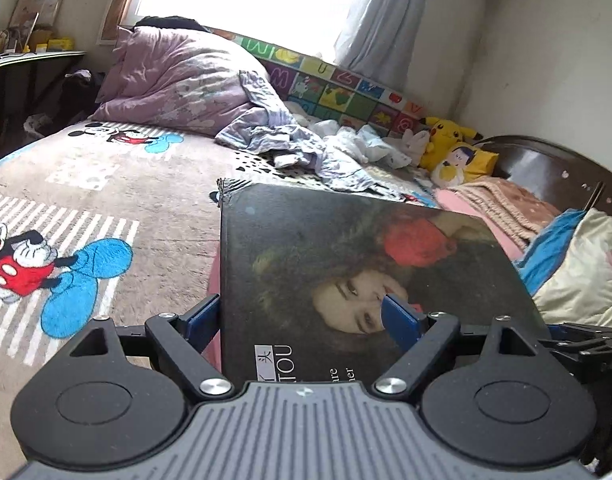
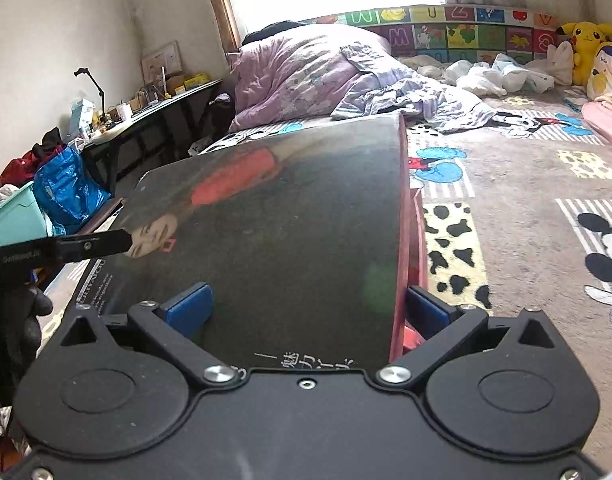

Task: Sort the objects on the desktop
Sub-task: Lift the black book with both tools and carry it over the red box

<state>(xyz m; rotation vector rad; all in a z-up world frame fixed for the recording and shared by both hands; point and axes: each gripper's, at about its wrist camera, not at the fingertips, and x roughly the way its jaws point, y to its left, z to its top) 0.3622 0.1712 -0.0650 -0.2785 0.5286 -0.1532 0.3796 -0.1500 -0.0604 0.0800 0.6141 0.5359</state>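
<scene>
Glossy and dark, the book hangs over the bed, pinched at one edge by the left tool and at another by the right tool. With such shallow bites on a slick cover, uneven pulls could twist it loose onto the blanket.

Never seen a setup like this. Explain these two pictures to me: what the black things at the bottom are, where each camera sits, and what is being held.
Each picture comes from a camera mounted on a hand-held gripper, looking forward along its two blue-padded fingers. A person holds one gripper in each hand. The left gripper and the right gripper both clamp the same dark book, whose cover shows a portrait with a red bow. In the right view, the left gripper's finger reaches onto the cover. Behind lies a bed with a cartoon-mouse blanket, a purple quilt and a yellow plush toy.
</scene>
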